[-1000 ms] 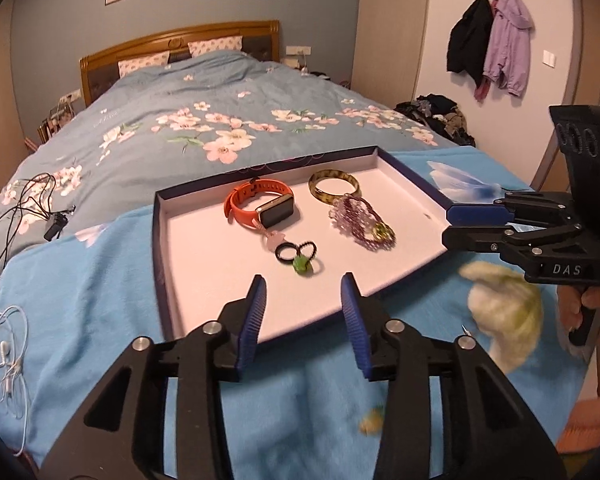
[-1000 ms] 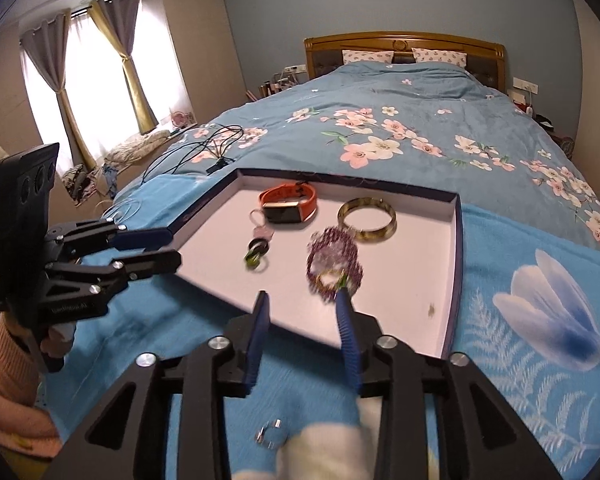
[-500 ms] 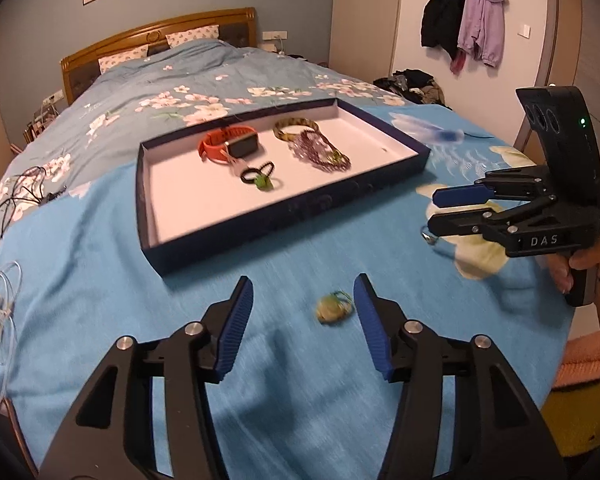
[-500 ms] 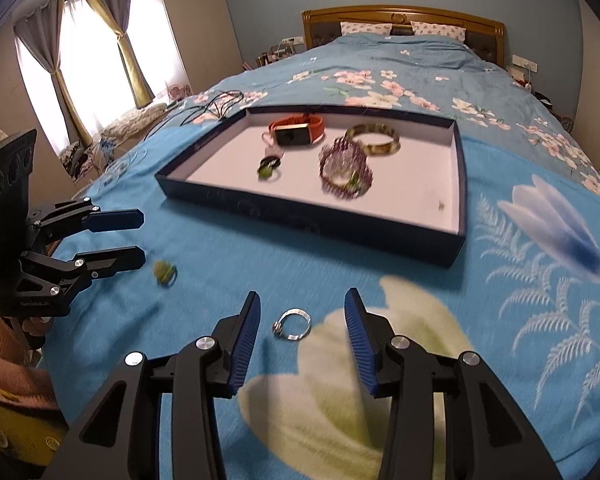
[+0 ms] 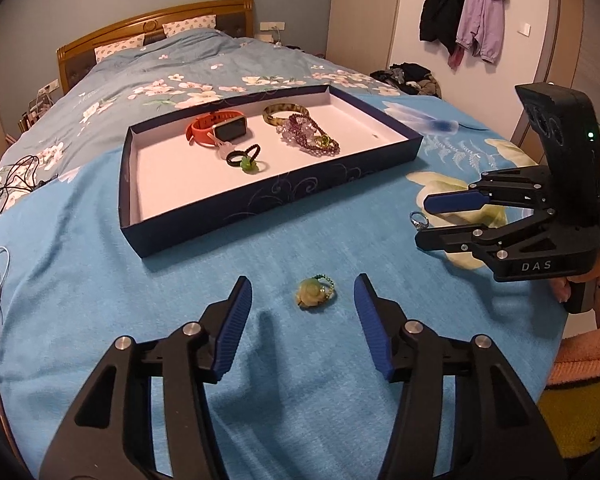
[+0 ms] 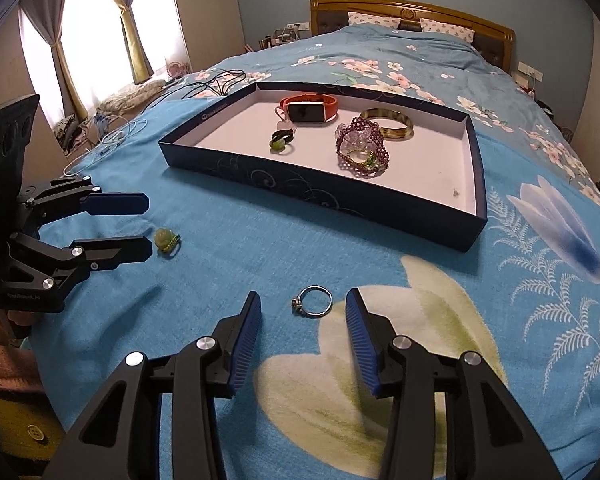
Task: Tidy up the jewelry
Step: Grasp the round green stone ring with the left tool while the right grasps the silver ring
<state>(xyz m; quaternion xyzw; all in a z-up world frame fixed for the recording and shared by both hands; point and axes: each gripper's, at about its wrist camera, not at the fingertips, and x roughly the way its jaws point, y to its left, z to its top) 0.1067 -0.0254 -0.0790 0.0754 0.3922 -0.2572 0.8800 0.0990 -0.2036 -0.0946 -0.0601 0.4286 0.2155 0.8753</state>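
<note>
While left gripper (image 5: 303, 300) gapes around jade pendant (image 5: 312, 293) — right gripper (image 6: 303, 312) gapes around silver ring (image 6: 312, 301).

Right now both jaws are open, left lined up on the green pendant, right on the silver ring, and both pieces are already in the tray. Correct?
Not quite: neither piece is in the tray. The green pendant and the silver ring lie on the blue blanket outside it, as both wrist views show. The rest holds: the left gripper and the right gripper have open jaws, each lined up on its piece.
</note>
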